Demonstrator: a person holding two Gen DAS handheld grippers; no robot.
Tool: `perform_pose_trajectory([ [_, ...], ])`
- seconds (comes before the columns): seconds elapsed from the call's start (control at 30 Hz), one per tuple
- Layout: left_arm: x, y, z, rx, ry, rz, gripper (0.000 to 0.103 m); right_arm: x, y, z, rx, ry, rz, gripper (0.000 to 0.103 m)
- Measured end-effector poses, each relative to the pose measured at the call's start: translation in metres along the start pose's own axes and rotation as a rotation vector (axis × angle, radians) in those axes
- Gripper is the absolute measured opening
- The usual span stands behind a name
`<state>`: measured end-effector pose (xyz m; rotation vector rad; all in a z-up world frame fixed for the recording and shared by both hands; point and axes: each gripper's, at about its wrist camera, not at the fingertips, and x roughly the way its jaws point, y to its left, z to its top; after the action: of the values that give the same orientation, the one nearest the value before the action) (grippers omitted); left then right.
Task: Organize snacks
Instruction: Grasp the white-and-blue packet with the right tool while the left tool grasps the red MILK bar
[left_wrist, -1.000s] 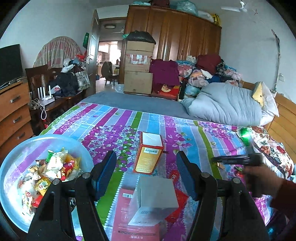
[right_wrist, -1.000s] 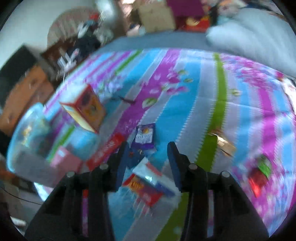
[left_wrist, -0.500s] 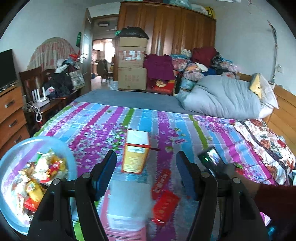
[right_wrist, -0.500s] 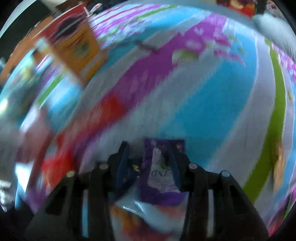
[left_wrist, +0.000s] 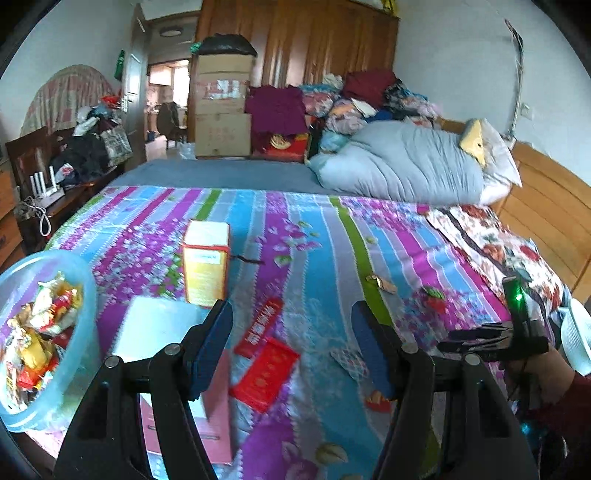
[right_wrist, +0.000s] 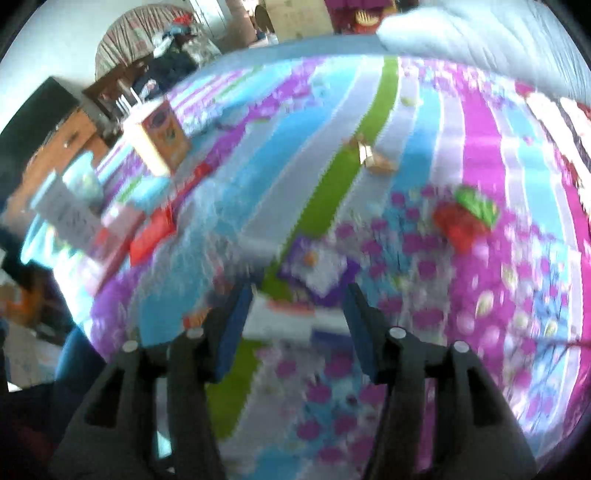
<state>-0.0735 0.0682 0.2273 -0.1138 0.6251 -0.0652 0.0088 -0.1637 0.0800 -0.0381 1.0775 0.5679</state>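
- Left gripper (left_wrist: 291, 347) hanging wide open, gripping nothing, over the striped bedspread (left_wrist: 317, 236); bare bedspread stretching toward 12 o'clock.
- Right gripper (right_wrist: 297, 317) also gaping, holding nothing; purple snack packet (right_wrist: 314, 271) lying just ahead of its tips.
- Blue bowl (left_wrist: 88, 314) at 9 o'clock sitting full of wrapped snacks (left_wrist: 33, 332); orange box (left_wrist: 205, 266) standing upright beyond it.
- Right view blurring heavily; packet print unreadable.
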Motion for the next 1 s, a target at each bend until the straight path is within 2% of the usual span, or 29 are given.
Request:
perform_pose_trajectory([
  [0.1, 0.012, -0.007, -0.010, 0.012, 0.071, -0.043, 0.068, 0.016, 0.012, -0.010, -0.138, 0.060, -0.064, 0.055],
  [0.2, 0.021, -0.011, -0.021, 0.020, 0.121, -0.059, 0.068, 0.030, 0.020, -0.013, -0.331, 0.125, -0.114, 0.053],
  [0.3, 0.031, -0.016, -0.028, 0.026, 0.162, -0.079, 0.068, 0.046, 0.020, -0.010, -0.444, 0.177, -0.141, 0.053],
  [0.43, 0.045, -0.023, -0.037, 0.035, 0.214, -0.112, 0.068, 0.059, 0.018, -0.003, -0.513, 0.189, -0.146, 0.058],
  [0.53, 0.055, -0.031, -0.045, 0.039, 0.247, -0.143, 0.068, 0.067, 0.012, -0.001, -0.467, 0.185, -0.128, 0.056],
  [0.6, 0.064, -0.035, -0.051, 0.042, 0.272, -0.165, 0.068, 0.063, 0.007, -0.003, -0.393, 0.160, -0.107, 0.041],
  [0.7, 0.077, -0.040, -0.062, 0.052, 0.304, -0.196, 0.068, 0.054, 0.006, -0.012, -0.287, 0.133, -0.072, 0.038],
  [0.87, 0.105, -0.062, -0.089, 0.106, 0.352, -0.293, 0.062, 0.017, -0.011, -0.046, 0.048, 0.055, 0.002, 0.037],
  [1.0, 0.132, -0.083, -0.111, 0.135, 0.392, -0.368, 0.058, 0.006, -0.014, -0.074, 0.171, 0.019, -0.031, 0.037],
])
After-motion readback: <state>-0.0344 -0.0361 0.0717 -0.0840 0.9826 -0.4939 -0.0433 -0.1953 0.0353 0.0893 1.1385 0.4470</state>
